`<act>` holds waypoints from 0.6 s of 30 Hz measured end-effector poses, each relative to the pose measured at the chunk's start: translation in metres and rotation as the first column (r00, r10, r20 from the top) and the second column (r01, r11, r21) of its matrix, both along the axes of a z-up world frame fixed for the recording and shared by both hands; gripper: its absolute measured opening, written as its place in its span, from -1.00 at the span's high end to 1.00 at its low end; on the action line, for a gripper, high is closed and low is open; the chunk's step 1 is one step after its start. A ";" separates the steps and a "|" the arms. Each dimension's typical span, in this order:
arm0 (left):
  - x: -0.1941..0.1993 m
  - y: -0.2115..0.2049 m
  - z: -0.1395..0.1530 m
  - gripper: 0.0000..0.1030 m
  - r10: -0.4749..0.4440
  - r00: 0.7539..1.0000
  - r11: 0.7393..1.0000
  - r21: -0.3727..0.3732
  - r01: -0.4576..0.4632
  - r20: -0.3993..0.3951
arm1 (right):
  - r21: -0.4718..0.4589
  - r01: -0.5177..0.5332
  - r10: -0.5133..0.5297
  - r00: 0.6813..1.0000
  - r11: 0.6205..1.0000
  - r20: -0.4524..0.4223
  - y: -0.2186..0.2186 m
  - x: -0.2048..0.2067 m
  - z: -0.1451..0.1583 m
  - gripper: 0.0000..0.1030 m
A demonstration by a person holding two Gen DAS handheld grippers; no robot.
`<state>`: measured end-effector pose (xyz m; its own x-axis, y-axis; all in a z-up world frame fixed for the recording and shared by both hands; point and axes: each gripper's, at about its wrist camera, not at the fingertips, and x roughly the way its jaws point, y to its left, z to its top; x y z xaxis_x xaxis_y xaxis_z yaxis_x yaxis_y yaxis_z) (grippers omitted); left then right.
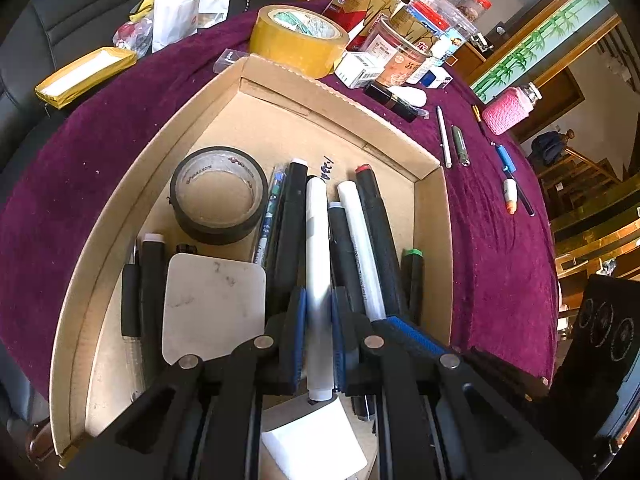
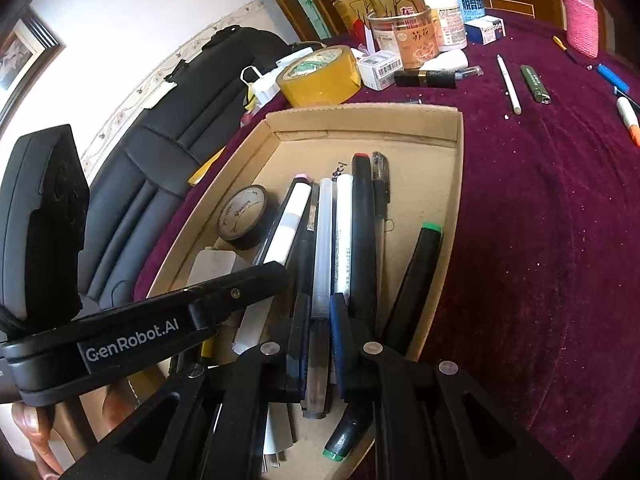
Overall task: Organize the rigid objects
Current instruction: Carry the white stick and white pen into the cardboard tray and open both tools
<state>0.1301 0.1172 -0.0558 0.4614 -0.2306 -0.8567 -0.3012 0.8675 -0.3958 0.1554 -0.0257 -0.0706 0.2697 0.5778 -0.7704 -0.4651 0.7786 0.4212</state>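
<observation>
L claw point(image 1: 319, 320) pinching a white marker point(image 1: 319, 248), both pads tight on its barrel, over the cardboard tray point(image 1: 352, 108). R claw point(image 2: 320, 332) clamped on a clear-barrel pen point(image 2: 322, 240), also above the tray. Tray sits on purple cloth point(image 2: 540, 220) w/ black tape roll point(image 1: 218, 194) far-left, approx 6 markers alongside. Yellow tape roll point(image 1: 298, 38) just beyond tray rim; 2 pens point(image 1: 452, 136) lie outside on the cloth.

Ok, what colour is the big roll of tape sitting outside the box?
Yellowish tan, a packing tape roll on the purple cloth. It shows best in the left wrist view.
</observation>
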 end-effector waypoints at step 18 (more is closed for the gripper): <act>-0.011 -0.012 0.011 0.21 -0.015 0.998 0.997 0.077 0.011 0.053 | 0.009 -0.049 0.049 0.998 0.999 0.045 -0.006 -0.018 0.004 0.44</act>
<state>0.1192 0.1056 -0.0447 0.5041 -0.1712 -0.8465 -0.2698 0.8999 -0.3427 0.1376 -0.0313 -0.0663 0.2754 0.5985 -0.7523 -0.5212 0.7505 0.4063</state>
